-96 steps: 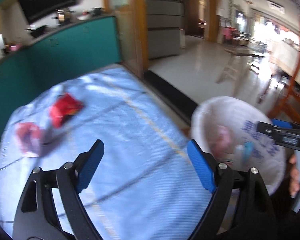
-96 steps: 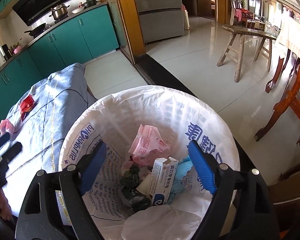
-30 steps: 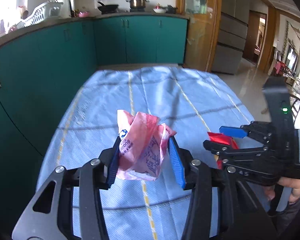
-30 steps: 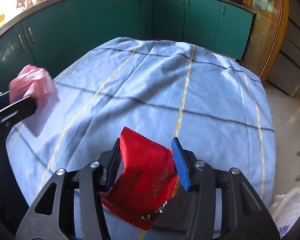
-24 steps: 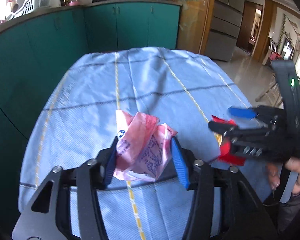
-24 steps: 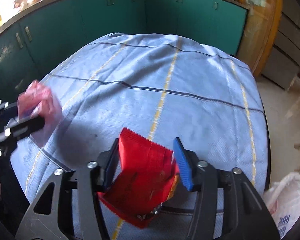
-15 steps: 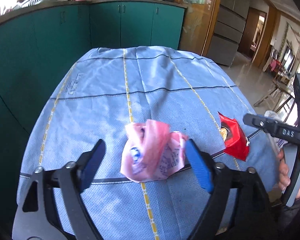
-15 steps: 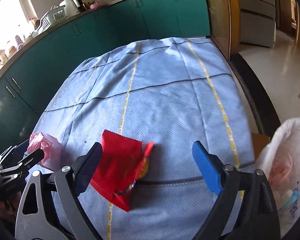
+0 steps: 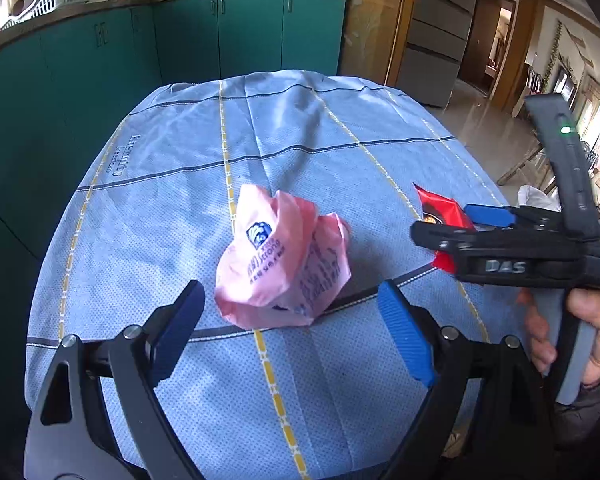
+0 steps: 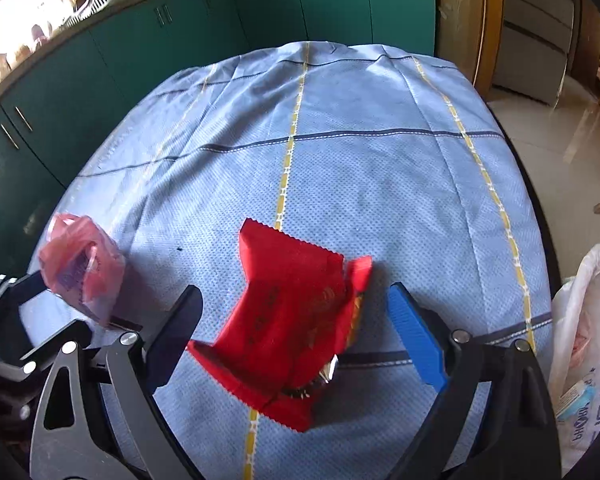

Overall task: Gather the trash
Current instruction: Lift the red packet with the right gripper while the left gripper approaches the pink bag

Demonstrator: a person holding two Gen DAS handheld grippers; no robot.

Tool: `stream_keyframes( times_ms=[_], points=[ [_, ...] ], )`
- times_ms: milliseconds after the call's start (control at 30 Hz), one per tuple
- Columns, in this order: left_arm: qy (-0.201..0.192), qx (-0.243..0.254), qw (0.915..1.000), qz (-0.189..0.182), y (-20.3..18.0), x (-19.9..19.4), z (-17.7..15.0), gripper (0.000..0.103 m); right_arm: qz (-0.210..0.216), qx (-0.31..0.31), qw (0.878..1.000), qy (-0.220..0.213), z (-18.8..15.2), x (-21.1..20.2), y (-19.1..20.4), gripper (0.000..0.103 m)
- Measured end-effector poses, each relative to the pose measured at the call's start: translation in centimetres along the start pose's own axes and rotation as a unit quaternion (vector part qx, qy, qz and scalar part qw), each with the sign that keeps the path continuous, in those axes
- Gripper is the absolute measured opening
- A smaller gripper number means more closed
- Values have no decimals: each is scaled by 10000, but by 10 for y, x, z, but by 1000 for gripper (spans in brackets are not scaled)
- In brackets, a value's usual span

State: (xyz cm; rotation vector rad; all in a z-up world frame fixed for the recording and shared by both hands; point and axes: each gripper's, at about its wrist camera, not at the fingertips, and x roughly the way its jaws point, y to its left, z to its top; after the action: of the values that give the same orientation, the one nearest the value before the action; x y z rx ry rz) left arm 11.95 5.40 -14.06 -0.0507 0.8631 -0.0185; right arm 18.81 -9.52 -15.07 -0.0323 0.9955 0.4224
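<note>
Nearby, a crumpled pink wrapper [image 9: 282,264] lies on the blue-clothed worktop [image 9: 172,208], between the spread, empty fingers of the left claw [image 9: 290,334]. Just beside it, a red snack packet [image 10: 288,320] rests on the cloth inside the right claw [image 10: 294,334], also released and wide. A white-lined trash bag [image 10: 588,344] waits off the worktop's right edge. To collect well, each claw should probably close squarely across its wrapper's bulk before lifting toward the bag.
</note>
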Motion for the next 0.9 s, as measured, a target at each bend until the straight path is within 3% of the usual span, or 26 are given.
stream_keyframes(
  times_ms=[133,200,300,900],
  points=[
    [-37,-29,10000,-75,3,-6,-2,94,-134,-282,9995,-37,0,5,10,87],
    [-47,-42,9998,-174,4,-9,-3,96,-144,-443,9989,-81,-1,3,15,70],
    [-48,-58,9997,-242,2,-10,-5,98,16,-530,9986,-75,-1,0,17,57],
    [28,14,9999,-150,-4,-2,-5,98,-36,-239,9992,-316,-8,-28,-7,55]
  ],
)
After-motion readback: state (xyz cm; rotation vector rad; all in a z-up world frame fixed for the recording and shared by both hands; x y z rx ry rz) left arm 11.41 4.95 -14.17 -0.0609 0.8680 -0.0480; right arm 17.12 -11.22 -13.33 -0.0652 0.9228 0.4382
